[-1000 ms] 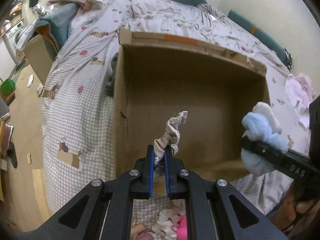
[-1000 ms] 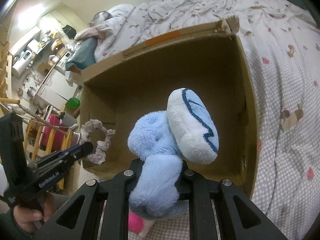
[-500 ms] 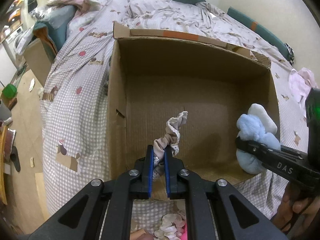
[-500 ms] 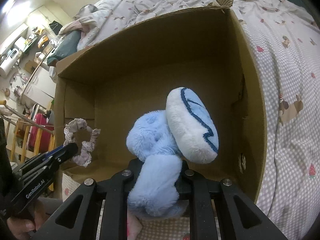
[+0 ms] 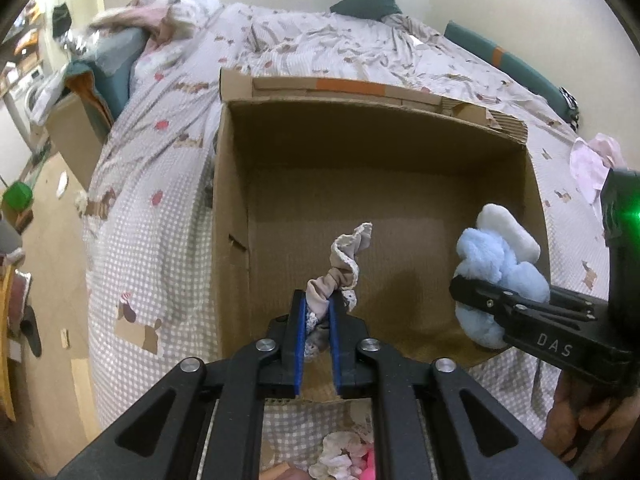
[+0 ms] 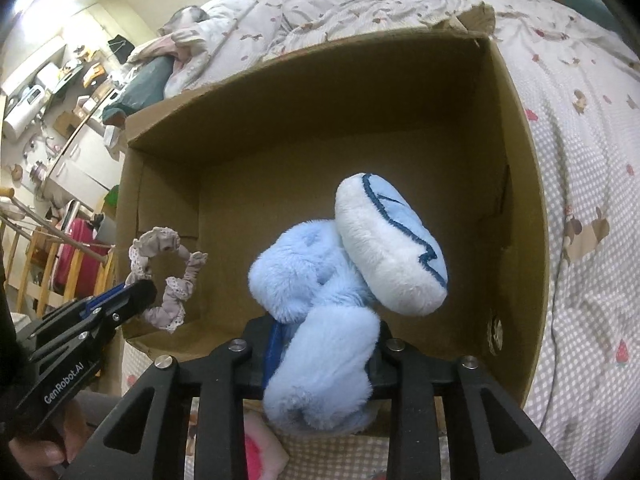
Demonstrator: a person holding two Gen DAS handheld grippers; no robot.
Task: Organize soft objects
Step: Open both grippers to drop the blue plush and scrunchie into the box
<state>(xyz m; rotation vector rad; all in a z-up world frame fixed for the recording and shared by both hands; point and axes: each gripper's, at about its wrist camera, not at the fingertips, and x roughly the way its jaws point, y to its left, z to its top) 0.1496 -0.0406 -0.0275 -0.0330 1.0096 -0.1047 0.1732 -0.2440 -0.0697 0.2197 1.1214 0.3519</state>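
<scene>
Both hand-held grippers now hang lower over the open cardboard box (image 5: 380, 184) than a second earlier, when they stood nearer its front edge.

Left hand-held gripper (image 5: 318, 312): jaws opening, the blue pads parted a little yet touching the beige lace-edged scrunchie (image 5: 344, 264) between them. The scrunchie stands up out of the fingertips, above the box floor near the front left corner; the right wrist view shows its loop (image 6: 166, 276) hanging free inside the box.

Right hand-held gripper (image 6: 324, 344): jaws opening, with the pale blue plush toy (image 6: 320, 280) between them, its fur bulging over both fingers. The toy's white, blue-stitched part (image 6: 392, 252) tilts toward the right wall. From the left wrist view the toy (image 5: 496, 264) sits at the box's right wall, above the floor.

The box rests on a bed with a checked grey cover (image 5: 152, 216). More soft items (image 5: 344, 456), white and pink, lie on the cover beside the front wall.
</scene>
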